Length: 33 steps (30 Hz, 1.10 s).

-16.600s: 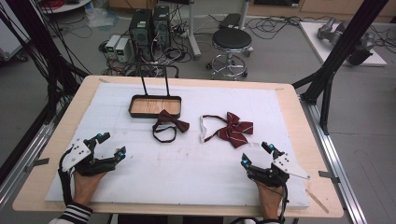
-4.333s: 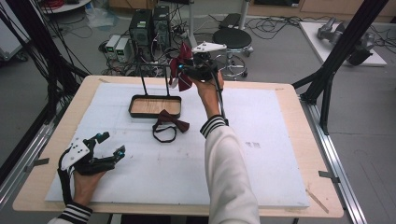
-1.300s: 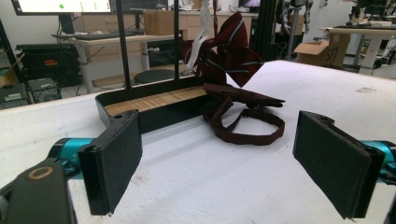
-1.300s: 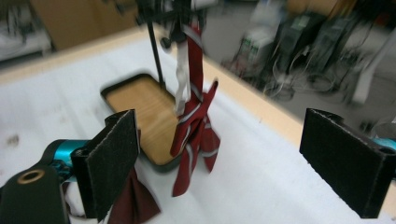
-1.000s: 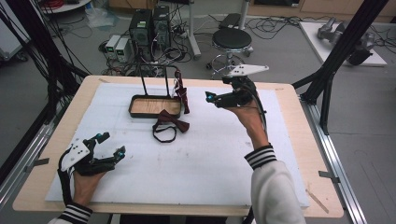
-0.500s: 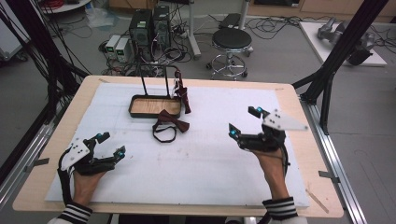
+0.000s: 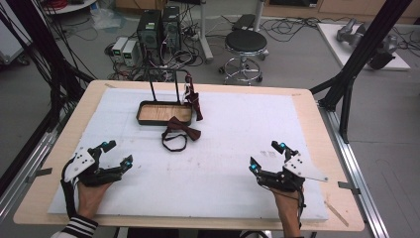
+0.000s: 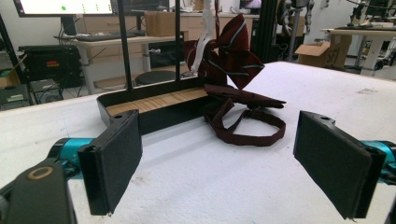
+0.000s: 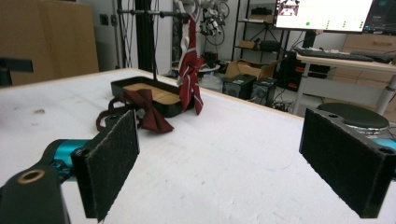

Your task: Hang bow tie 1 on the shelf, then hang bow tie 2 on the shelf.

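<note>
While both grippers rest low at the near edge of the white surface (image 7: 223, 163), neither has hold of anything. On the left gripper (image 7: 113, 154) the fingers (image 8: 112, 161) stand wide apart with only bare surface between them; the right gripper (image 7: 267, 156) is spread just as wide — its fingers (image 9: 112, 161) are empty too.

One dark red bow tie (image 7: 183, 130) lies flat on the surface just in front of the black tray (image 7: 143, 106), its strap looped toward the near side. In the left gripper view it touches the tray's near wall. A second bow tie, striped (image 7: 194, 99), hangs from the crossbar of the black stand (image 7: 163, 82) that rises from the tray — its white strap is draped over the bar, and it dangles at the tray's right end. Both ties are well apart from either gripper.
</note>
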Motion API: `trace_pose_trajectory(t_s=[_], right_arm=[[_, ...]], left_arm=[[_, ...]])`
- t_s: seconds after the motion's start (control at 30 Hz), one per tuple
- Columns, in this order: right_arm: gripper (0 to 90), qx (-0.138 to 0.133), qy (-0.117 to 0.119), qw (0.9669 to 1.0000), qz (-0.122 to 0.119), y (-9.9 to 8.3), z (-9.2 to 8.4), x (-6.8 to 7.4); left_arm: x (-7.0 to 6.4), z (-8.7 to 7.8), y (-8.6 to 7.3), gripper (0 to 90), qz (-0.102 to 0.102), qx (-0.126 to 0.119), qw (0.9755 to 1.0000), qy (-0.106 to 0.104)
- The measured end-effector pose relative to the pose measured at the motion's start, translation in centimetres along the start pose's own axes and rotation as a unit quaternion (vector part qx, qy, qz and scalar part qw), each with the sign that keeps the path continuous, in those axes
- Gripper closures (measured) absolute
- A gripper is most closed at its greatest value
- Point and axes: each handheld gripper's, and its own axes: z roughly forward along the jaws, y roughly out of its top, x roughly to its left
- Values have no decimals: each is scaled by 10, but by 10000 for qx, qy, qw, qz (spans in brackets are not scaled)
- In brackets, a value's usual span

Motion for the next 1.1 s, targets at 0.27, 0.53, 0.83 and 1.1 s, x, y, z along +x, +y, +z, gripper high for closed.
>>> trace_pose_trajectory(t_s=[0.27, 0.53, 0.83, 1.1], right_arm=[[111, -39, 2, 9999, 106, -15, 2, 6], [111, -153, -92, 9997, 186, -18, -4, 1], [112, -54, -162, 9997, 170, -29, -2, 3], [111, 3, -165, 9997, 198, -35, -1, 3]], left_arm=[[-1, 0, 0, 160, 18, -2, 10000, 34], [1, -1, 0, 158, -56, -34, 10000, 32], [2, -1, 0, 157, -138, -86, 9999, 53], [5, 0, 9, 157, -93, 68, 9998, 143]])
